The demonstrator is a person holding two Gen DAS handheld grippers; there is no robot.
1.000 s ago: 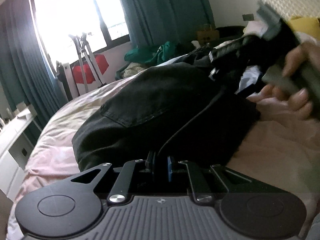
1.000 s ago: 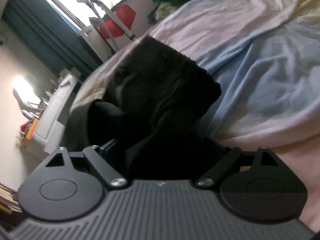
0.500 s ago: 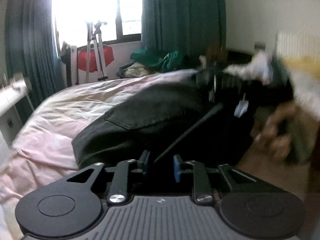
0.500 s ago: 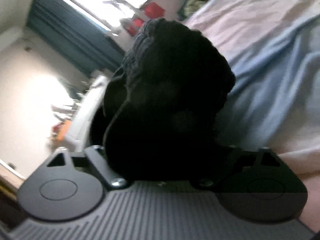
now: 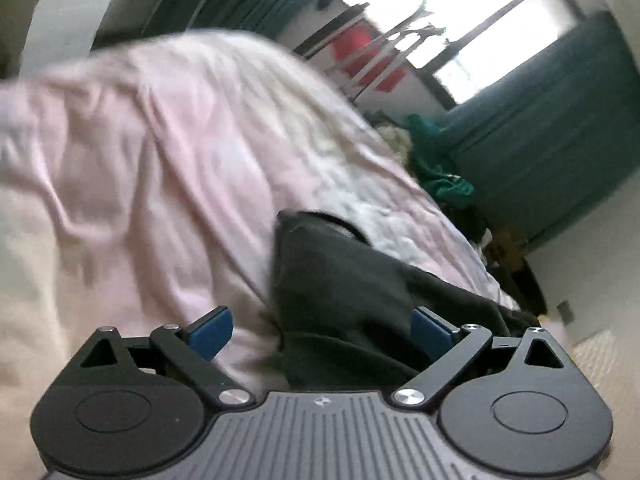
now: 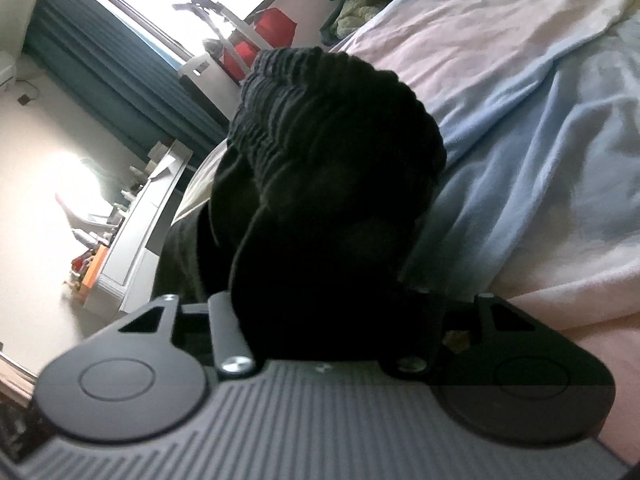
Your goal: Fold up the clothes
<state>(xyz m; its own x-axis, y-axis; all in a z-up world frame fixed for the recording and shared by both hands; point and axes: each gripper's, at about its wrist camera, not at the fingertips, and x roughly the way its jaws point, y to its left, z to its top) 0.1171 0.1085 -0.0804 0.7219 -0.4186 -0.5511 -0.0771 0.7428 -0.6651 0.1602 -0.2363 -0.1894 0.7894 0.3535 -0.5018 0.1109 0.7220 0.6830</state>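
Black garment (image 6: 332, 184): soft, floppy, best pinched at the waistband. Left gripper (image 5: 320, 326) jaws opening wide, cloth loose between; right gripper (image 6: 324, 312) jaws closing on bunched cloth.

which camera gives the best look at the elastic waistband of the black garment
The right wrist view. The gathered, ribbed waistband tops the black garment bunched right in front of the right gripper, whose jaws are closing around it. The left wrist view shows only blurred dark fabric, no waistband.

Window (image 5: 452, 12) blown out, backlight; left view motion-blurred; dark garment (image 6: 332, 184) detailless (fisheye edges bent)
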